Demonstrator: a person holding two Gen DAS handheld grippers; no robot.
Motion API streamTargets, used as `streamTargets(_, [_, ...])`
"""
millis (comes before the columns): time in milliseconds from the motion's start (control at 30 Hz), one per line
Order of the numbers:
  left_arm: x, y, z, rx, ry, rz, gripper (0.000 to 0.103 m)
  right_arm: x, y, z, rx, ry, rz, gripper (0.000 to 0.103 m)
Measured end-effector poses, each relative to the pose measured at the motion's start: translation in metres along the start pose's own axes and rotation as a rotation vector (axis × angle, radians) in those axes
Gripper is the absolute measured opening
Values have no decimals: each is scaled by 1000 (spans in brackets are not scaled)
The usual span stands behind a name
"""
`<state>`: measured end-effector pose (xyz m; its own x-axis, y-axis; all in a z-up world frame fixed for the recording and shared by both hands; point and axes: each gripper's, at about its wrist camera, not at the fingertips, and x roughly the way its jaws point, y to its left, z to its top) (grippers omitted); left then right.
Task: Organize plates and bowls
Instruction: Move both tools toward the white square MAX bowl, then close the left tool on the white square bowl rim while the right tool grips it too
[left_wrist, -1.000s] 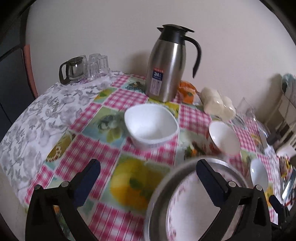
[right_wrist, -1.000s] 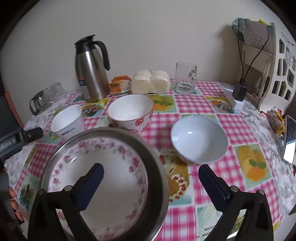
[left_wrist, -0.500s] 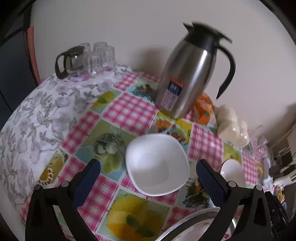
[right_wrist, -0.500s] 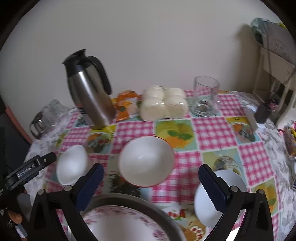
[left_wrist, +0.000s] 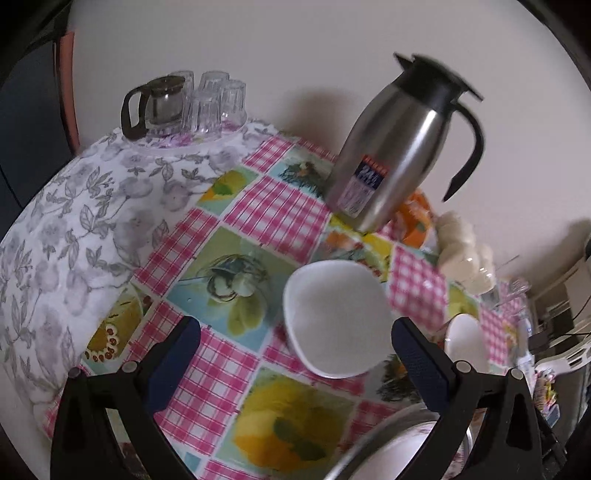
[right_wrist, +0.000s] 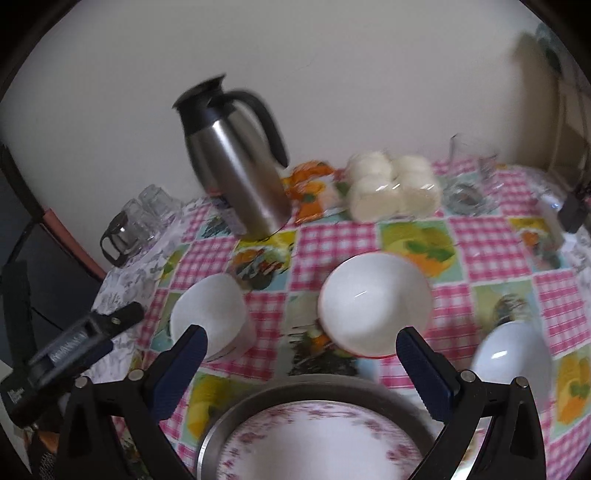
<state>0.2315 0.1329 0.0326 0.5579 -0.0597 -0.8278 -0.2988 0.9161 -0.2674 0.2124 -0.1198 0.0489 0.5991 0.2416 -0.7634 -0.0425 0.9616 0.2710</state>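
A squarish white bowl (left_wrist: 336, 317) sits on the checked tablecloth, between and just beyond my open, empty left gripper (left_wrist: 295, 358); it also shows in the right wrist view (right_wrist: 208, 314). A red-rimmed white bowl (right_wrist: 375, 302) lies ahead of my open, empty right gripper (right_wrist: 301, 363). A pale blue-white bowl (right_wrist: 511, 354) sits to its right. A floral plate (right_wrist: 317, 439) rests inside a metal-rimmed dish (right_wrist: 258, 402) at the near edge, and shows low in the left wrist view (left_wrist: 399, 450). The left gripper's body (right_wrist: 70, 350) shows at the left.
A steel thermos jug (right_wrist: 236, 166) stands at the back. Beside it are an orange packet (right_wrist: 308, 184), packed white buns (right_wrist: 391, 188) and a glass mug (right_wrist: 465, 184). A glass teapot with tumblers (left_wrist: 181, 103) stands at the back left. A white rack (left_wrist: 561, 354) is at the right.
Both grippers have risen and tilted down over the table. The floral plate has dropped to the bottom of both views. The bowls now lie between the fingers. Both stay open.
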Motion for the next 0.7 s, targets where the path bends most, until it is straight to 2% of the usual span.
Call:
streamTargets(67, [12,8,0,-29,41,-14,102,15,8,-3,10,28,11,98])
streamTargets(100, [17,11,0,-40,51,-23,101,23,13,-5,9,39,11,90])
streamTargets(167, [26,15,2,-57,64,-22,93,37,22,-7,0,60,10,81])
streamTargets(200, [29,16,3,-60,69,-26,84,43,26,-9,-4,70,12,77])
streamTargets(233, [35,16,4,-64,79,-29,80,49,30,-10,-7,74,16,75])
streamTargets(300, [45,17,5,-71,93,-32,78,59,37,-12,-15,79,19,65])
streamTargets(433, [65,14,4,-74,126,-38,63,78,44,-16,-4,102,17,55])
streamTargets(533, [74,13,3,-71,134,-33,58,89,47,-16,12,119,21,44])
streamTargets(600, [79,13,3,-72,140,-34,50,94,49,-16,20,123,13,39])
streamTargets(667, [83,13,3,-71,144,-37,34,98,52,-16,17,123,2,35])
streamTargets(700, [84,12,3,-67,146,-35,30,101,52,-17,19,129,1,32])
